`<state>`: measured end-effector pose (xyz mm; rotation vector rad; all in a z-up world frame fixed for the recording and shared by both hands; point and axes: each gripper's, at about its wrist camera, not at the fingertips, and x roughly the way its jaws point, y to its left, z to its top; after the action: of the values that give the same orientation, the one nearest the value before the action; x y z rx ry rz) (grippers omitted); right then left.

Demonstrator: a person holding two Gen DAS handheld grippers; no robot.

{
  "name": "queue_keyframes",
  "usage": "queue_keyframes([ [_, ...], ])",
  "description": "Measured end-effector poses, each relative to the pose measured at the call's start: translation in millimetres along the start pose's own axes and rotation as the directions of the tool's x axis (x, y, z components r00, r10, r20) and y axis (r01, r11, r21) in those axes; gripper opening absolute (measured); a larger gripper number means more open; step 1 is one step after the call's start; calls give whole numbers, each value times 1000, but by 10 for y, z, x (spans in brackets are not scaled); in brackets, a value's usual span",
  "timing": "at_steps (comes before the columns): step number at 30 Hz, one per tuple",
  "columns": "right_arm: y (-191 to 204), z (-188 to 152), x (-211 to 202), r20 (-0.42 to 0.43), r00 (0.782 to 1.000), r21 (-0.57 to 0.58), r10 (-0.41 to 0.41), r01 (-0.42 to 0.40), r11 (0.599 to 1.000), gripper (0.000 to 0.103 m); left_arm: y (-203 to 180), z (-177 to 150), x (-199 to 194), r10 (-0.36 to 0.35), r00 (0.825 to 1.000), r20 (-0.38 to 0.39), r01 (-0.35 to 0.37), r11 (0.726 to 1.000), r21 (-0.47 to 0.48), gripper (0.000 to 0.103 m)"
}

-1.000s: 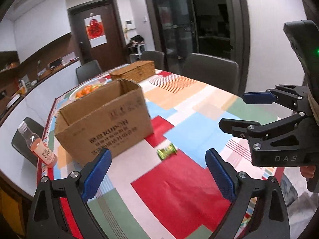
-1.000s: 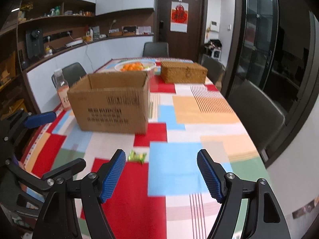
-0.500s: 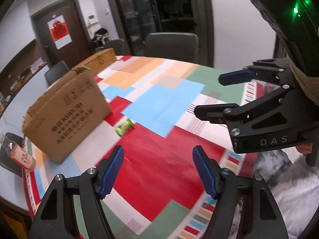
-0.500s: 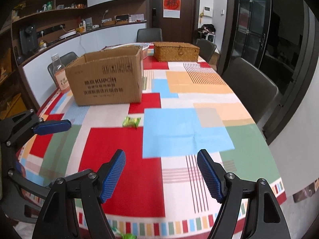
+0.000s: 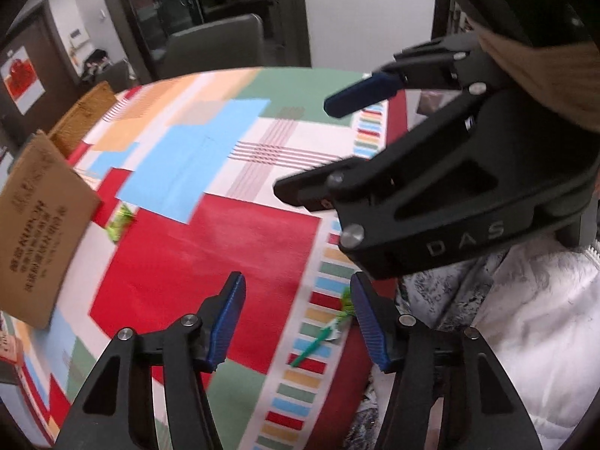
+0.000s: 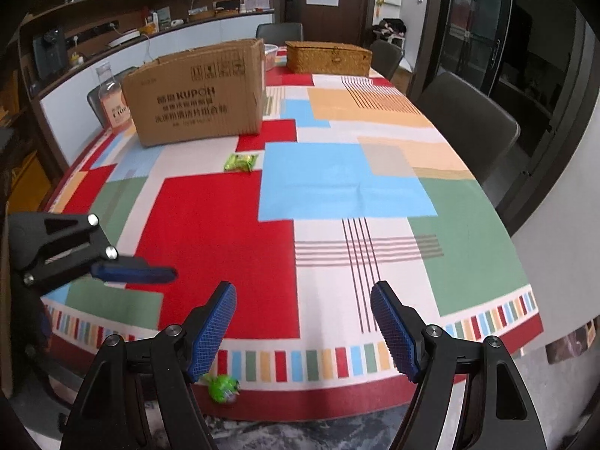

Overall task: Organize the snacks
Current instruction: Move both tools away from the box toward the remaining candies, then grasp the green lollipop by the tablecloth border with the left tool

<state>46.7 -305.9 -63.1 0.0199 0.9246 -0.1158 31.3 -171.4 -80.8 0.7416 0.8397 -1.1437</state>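
Observation:
A small green snack packet (image 6: pixel 241 162) lies on the table in front of the open cardboard box (image 6: pixel 198 92); it also shows blurred in the left wrist view (image 5: pixel 119 221) beside the box (image 5: pixel 35 225). A second green snack (image 6: pixel 224 388) hangs at the table's front edge; in the left wrist view it (image 5: pixel 330 328) sits next to my right finger pad. My left gripper (image 5: pixel 296 322) is open and empty above the front edge. My right gripper (image 6: pixel 303 332) is open and empty, just off the front edge.
A checked tablecloth (image 6: pixel 337 187) covers the table. A wicker basket (image 6: pixel 328 56) and a fruit bowl stand at the far end. A drink bottle (image 6: pixel 112 101) stands left of the box. Chairs (image 6: pixel 468 120) line the right side. A white jacket (image 5: pixel 525 318) is close by.
Both grippers have pulled back toward the table's front edge and lower. The left view swung right and is blurred. A second green snack at the edge has come into view.

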Motion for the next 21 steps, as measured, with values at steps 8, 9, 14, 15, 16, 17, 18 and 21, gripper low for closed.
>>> queue_keyframes([
  [8,-135,-99,84,-58,998,39,-12,15,999,75,-100,29,127,-68,997,-48,68,998,7,48],
  [9,-144,-112,89,-63,998,42,-10,13,999,75,-109,31,137,-75,996,-54,76,997,8,48],
  [14,-173,-168,123,-87,996,57,-3,8,998,75,-154,35,201,-114,989,-91,115,993,2,46],
  [15,-174,-175,128,-91,996,57,-2,7,998,75,-167,35,212,-115,989,-95,116,993,5,46],
  [16,-176,-190,135,-96,995,57,-2,7,998,75,-167,39,228,-116,988,-98,117,993,7,45],
  [17,-178,-203,143,-101,995,58,-3,9,998,75,-183,39,240,-117,988,-103,118,993,9,44],
  [18,-180,-218,150,-106,994,59,-3,9,998,75,-194,41,251,-117,988,-105,119,993,12,43],
  [21,-193,-259,169,-119,993,62,-5,12,998,75,-211,47,296,-119,986,-116,121,993,13,42],
])
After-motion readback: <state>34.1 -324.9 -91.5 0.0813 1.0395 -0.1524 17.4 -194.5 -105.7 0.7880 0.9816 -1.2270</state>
